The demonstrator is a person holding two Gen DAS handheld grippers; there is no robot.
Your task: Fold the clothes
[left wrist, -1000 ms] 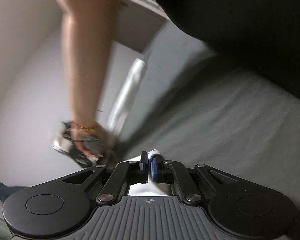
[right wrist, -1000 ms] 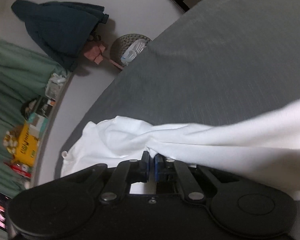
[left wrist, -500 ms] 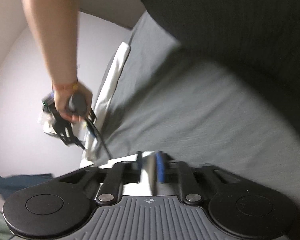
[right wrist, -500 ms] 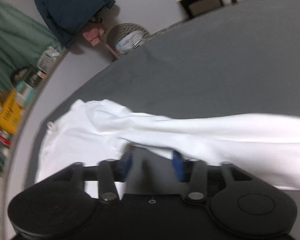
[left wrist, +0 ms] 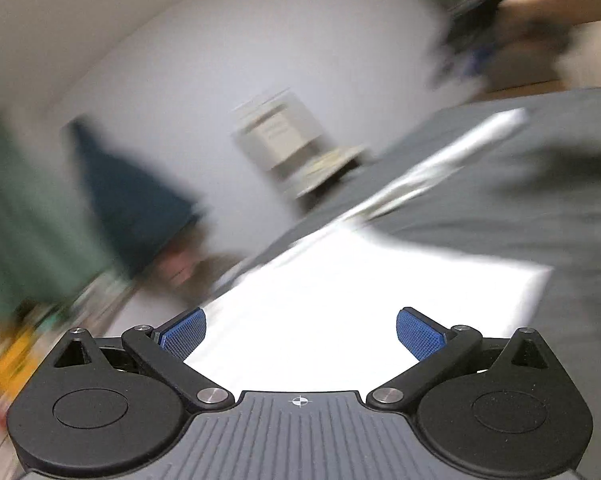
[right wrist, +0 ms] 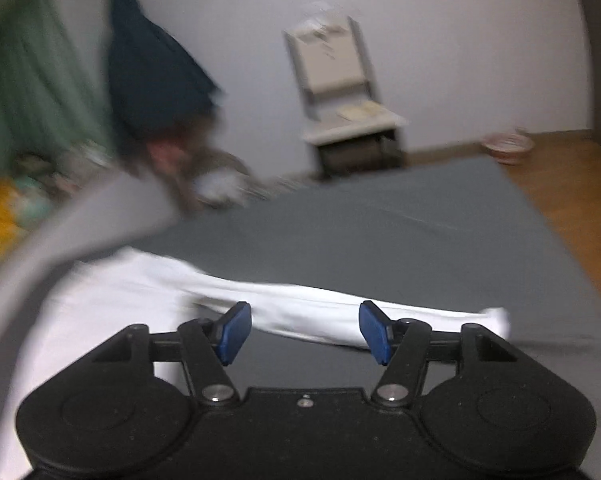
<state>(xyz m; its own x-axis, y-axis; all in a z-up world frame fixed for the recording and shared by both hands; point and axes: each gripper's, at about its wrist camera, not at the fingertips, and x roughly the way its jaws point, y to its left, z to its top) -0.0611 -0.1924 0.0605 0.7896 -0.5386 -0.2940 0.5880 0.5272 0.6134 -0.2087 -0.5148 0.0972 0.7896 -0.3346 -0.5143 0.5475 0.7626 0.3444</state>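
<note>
Both tools are spread wide and hold nothing — the left tool (left wrist: 300, 332) hangs with its blue pads (left wrist: 182, 334) apart over the white garment (left wrist: 340, 312), and the right tool (right wrist: 302, 332) is just as wide, its pads (right wrist: 374, 330) framing a long white sleeve (right wrist: 380, 316). The garment lies flat on the grey bed (right wrist: 380, 232), just ahead of and under both tools. A small round basket (right wrist: 508, 146) sits on the wooden floor (right wrist: 572, 192) — its contents too blurred to tell.
</note>
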